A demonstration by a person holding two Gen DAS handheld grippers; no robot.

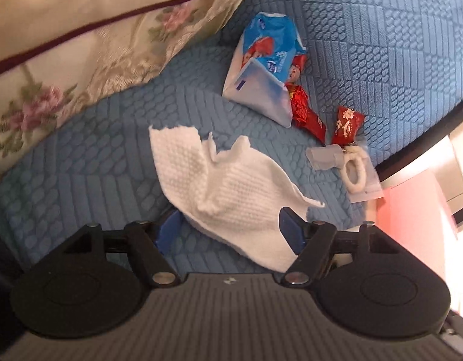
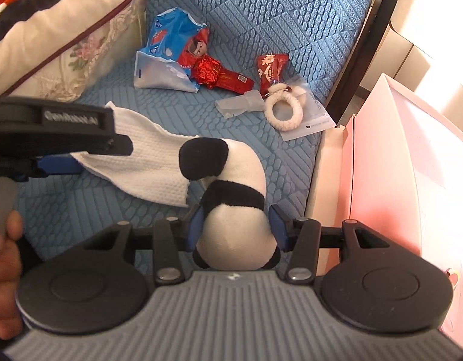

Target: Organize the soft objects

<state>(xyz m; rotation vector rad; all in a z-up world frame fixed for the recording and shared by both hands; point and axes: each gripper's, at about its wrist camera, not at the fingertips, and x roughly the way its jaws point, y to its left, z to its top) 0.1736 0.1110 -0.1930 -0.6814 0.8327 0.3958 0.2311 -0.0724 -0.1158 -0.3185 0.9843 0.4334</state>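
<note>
A white textured cloth (image 1: 228,186) lies crumpled on the blue quilted sofa cover (image 1: 81,180). My left gripper (image 1: 230,230) is open and low over the cloth's near end, a blue pad on each side of it. In the right wrist view the same cloth (image 2: 147,162) lies flat, with one of the left gripper's blue fingers (image 2: 58,162) at its left edge. A black and white panda plush (image 2: 237,210) is lifted above the cover. My right gripper (image 2: 237,225) is shut on its body, both pads pressed into its sides.
A blue tissue pack (image 1: 261,69), red sweet wrappers (image 1: 306,111) and a white fluffy hair tie (image 1: 356,171) on a clear bag lie further back. A floral pillow (image 1: 81,69) fills the left. A pink box (image 2: 397,165) stands beyond the sofa's right edge. A hand (image 2: 3,270) holds the left gripper.
</note>
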